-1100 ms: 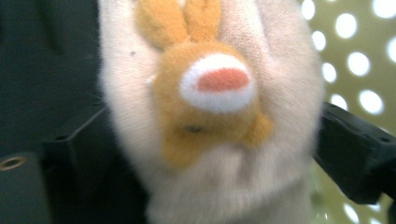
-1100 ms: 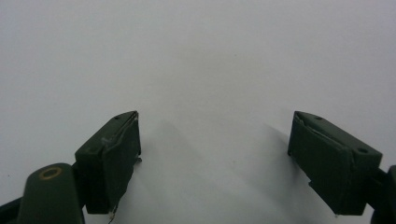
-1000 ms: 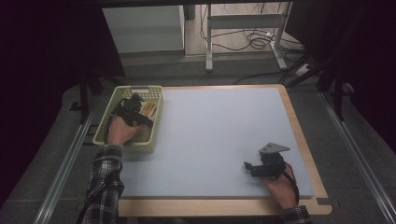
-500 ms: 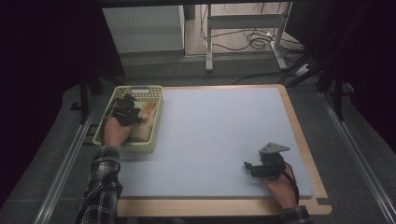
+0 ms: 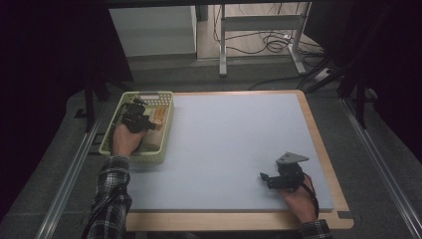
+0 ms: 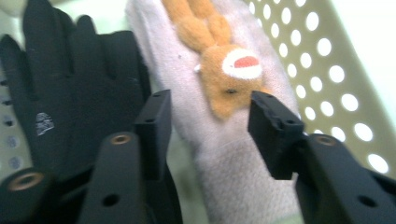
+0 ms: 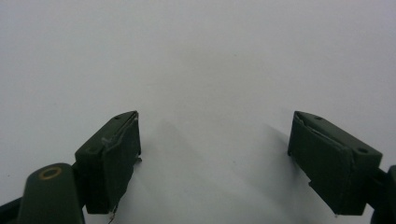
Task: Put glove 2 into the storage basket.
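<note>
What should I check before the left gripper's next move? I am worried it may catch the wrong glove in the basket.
1. Left gripper open over its target: ok. Its jaws have just been opening and stand on either side of the pale fleece glove with the orange animal face, pads not pressing.
2. Black fabric glove outside the jaws: ok, it lies beside the left jaw.
3. Depth for a firm grip: cannot tell.
4. Pale green perforated plastic basket wall apart from the gripper: ok.
5. Right gripper free: ok, open, nothing between its jaws over the light blue table mat.
</note>
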`<state>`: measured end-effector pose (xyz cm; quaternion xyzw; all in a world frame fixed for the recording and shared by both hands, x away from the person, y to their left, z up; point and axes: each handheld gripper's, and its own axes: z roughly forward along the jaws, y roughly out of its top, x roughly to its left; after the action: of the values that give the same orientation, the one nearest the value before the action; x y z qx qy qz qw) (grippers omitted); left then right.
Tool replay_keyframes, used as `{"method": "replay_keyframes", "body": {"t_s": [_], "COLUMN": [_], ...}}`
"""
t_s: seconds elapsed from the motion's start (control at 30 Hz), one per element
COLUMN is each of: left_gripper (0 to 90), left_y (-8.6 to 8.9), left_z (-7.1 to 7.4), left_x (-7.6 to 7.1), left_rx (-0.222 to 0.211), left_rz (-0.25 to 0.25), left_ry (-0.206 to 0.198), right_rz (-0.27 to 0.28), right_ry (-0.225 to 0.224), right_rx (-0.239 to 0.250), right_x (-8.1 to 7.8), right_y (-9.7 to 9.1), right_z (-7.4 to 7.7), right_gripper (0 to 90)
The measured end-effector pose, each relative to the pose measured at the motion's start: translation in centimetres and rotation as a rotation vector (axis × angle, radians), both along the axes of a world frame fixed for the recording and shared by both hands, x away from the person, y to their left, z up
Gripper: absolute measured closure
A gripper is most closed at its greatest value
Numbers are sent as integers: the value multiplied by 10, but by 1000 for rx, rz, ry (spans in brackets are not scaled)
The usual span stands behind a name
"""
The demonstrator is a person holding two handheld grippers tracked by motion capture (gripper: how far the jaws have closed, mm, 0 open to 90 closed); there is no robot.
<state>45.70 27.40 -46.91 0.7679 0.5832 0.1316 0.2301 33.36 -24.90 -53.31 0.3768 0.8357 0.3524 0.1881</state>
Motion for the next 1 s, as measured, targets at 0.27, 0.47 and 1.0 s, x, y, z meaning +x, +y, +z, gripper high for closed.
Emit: {"method": "replay_keyframes", "body": {"t_s": [0.27, 0.47, 1.0], "left_gripper": [296, 210, 59], "left_y": [7, 11, 7], "left_z": [7, 8, 22], "left_x": [-19, -28, -67], "left_rx": [-41, -75, -133], "left_rz": [-17, -27, -115], "left_ry": [-73, -103, -191], "right_rz": [0, -1, -1], "right_ry": [0, -1, -1], "right_rx": [0, -2, -2], "right_x": [0, 0, 0], "right_y": [0, 0, 0], "right_z": [0, 0, 0], "right_gripper": [168, 167, 167]}}
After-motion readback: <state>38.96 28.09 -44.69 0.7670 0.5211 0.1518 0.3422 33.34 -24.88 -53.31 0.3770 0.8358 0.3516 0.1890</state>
